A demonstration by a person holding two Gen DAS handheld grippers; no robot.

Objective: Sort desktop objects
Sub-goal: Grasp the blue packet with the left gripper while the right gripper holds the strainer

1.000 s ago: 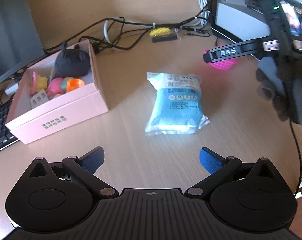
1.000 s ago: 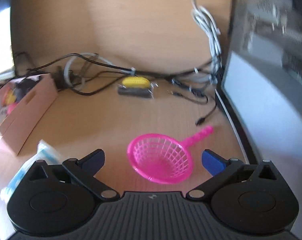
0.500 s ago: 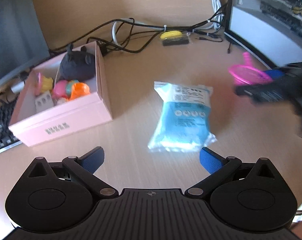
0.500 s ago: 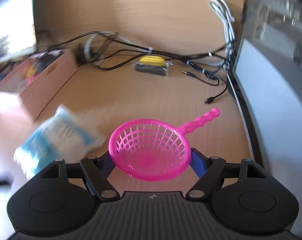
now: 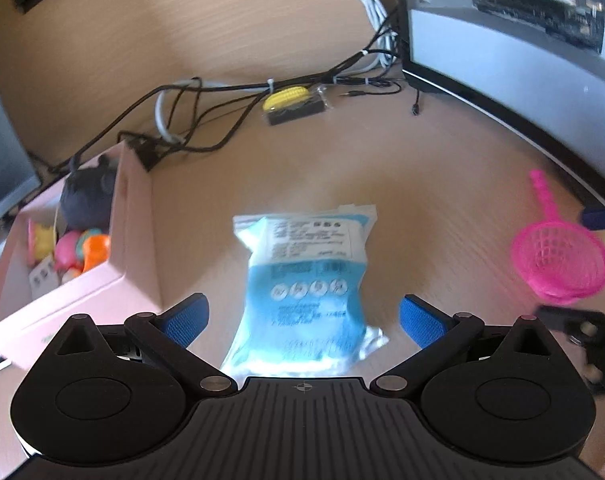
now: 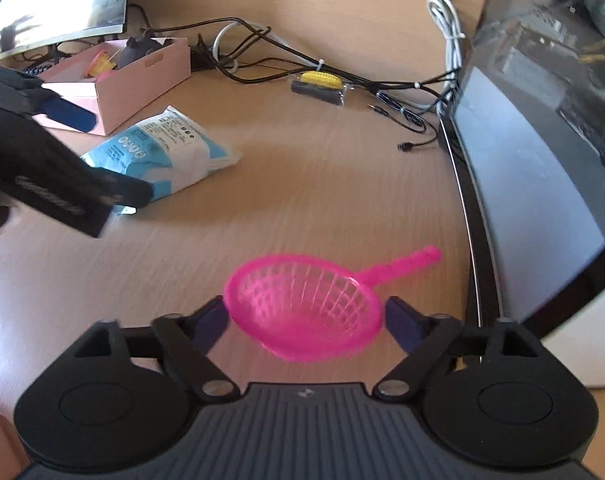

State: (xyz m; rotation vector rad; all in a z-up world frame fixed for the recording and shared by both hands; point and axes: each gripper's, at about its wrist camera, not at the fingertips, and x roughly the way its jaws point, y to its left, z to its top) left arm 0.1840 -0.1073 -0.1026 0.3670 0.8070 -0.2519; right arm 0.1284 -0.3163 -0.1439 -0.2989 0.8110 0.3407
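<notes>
Pink strainer (image 6: 302,312) clenched in right tool (image 6: 304,320); left tool (image 5: 302,318) spread over blue packet (image 5: 302,280) beside pink box (image 5: 134,240).

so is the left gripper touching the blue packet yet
Apart. In the left wrist view, the left gripper is wide open, with bare desk visible between each blue pad and the packet.
</notes>
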